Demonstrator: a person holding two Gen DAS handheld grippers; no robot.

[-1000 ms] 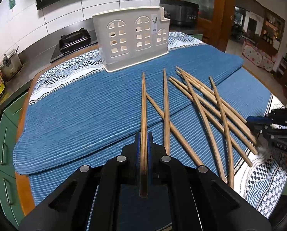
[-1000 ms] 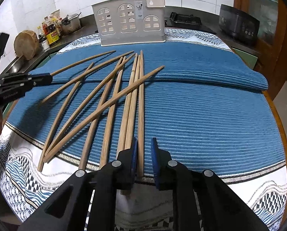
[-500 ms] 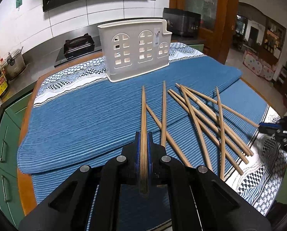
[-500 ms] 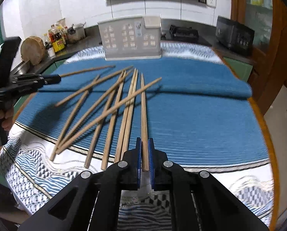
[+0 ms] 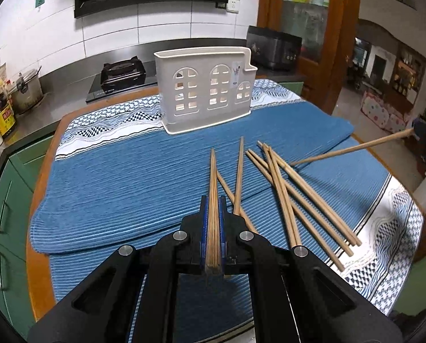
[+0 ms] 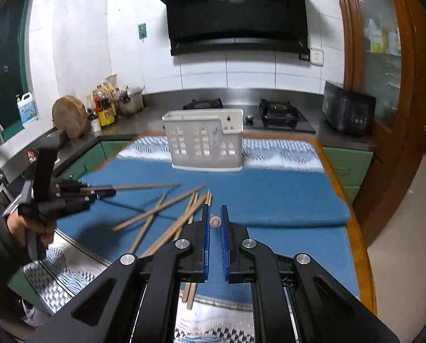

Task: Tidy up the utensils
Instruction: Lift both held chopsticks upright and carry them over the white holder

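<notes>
My left gripper (image 5: 213,200) is shut on a wooden chopstick (image 5: 213,180) that points toward the white utensil holder (image 5: 205,88), held above the blue mat. It also shows in the right wrist view (image 6: 110,193) with its chopstick (image 6: 147,186). My right gripper (image 6: 215,210) holds a chopstick seen end-on (image 6: 215,221) between its jaws, lifted off the table; that chopstick shows in the left wrist view (image 5: 353,149). Several chopsticks (image 5: 284,188) lie loose on the mat (image 5: 127,177). The holder (image 6: 204,143) stands at the back.
The table has a patterned cloth (image 5: 384,223) under the mat. A counter behind holds a gas stove (image 5: 121,71), a pot (image 5: 27,90), bottles (image 6: 105,108), a round board (image 6: 69,120) and a black appliance (image 5: 273,47).
Both grippers have risen from the table, each with a chopstick. The right one lifted and tilted up, so its chopstick now points forward end-on.
</notes>
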